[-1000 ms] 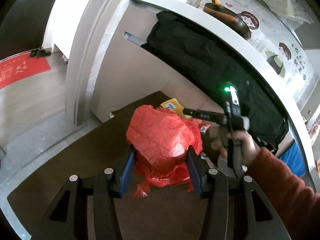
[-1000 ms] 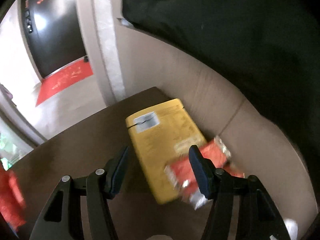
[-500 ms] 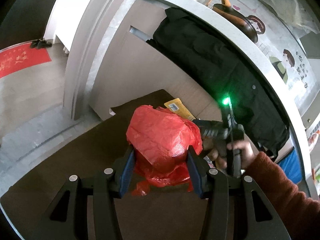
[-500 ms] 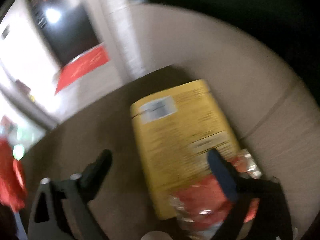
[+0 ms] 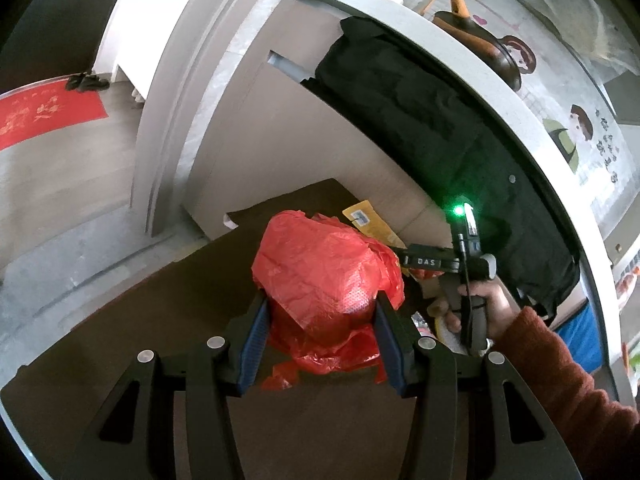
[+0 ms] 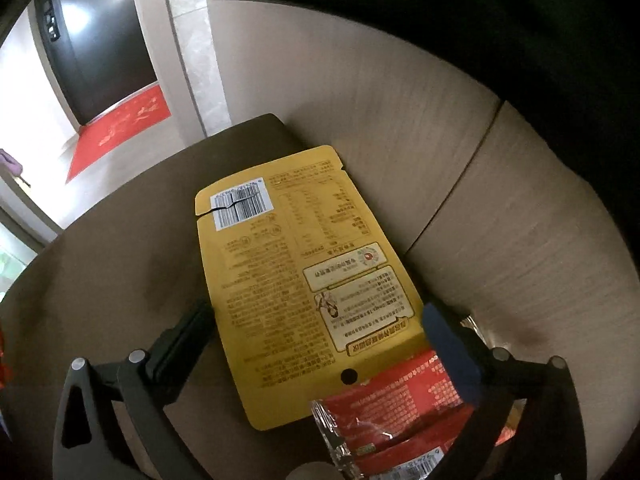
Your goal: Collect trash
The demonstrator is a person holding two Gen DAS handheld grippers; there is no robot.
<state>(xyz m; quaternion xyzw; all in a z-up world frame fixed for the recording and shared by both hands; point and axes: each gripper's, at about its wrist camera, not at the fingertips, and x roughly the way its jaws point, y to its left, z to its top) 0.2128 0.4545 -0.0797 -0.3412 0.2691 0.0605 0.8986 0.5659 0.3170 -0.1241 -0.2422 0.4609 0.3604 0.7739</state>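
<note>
My left gripper [image 5: 320, 336] is shut on a crumpled red plastic bag [image 5: 324, 276], held above the dark brown table [image 5: 160, 320]. A flat yellow snack pouch [image 6: 296, 280] lies face down on the table [image 6: 120, 248] near the beige seat back. A red and silver wrapper [image 6: 400, 420] overlaps the pouch's near end. My right gripper [image 6: 316, 320] stands wide open just above them, its fingers on either side of the pouch; neither pad presses on it. In the left wrist view the right gripper's body [image 5: 452, 262] shows beside the bag, held by a hand in a rust-red sleeve [image 5: 560, 368].
A beige padded seat back [image 6: 440, 160] curves behind the table, with a black garment [image 5: 420, 128] draped over it. A grey pillar [image 5: 180, 100] stands at the left, a red doormat [image 6: 116, 132] beyond on the floor. More small litter lies under the right hand.
My right gripper opened wide and sank closer over the yellow pouch and red wrapper. My left gripper stayed put, still holding the red bag.
</note>
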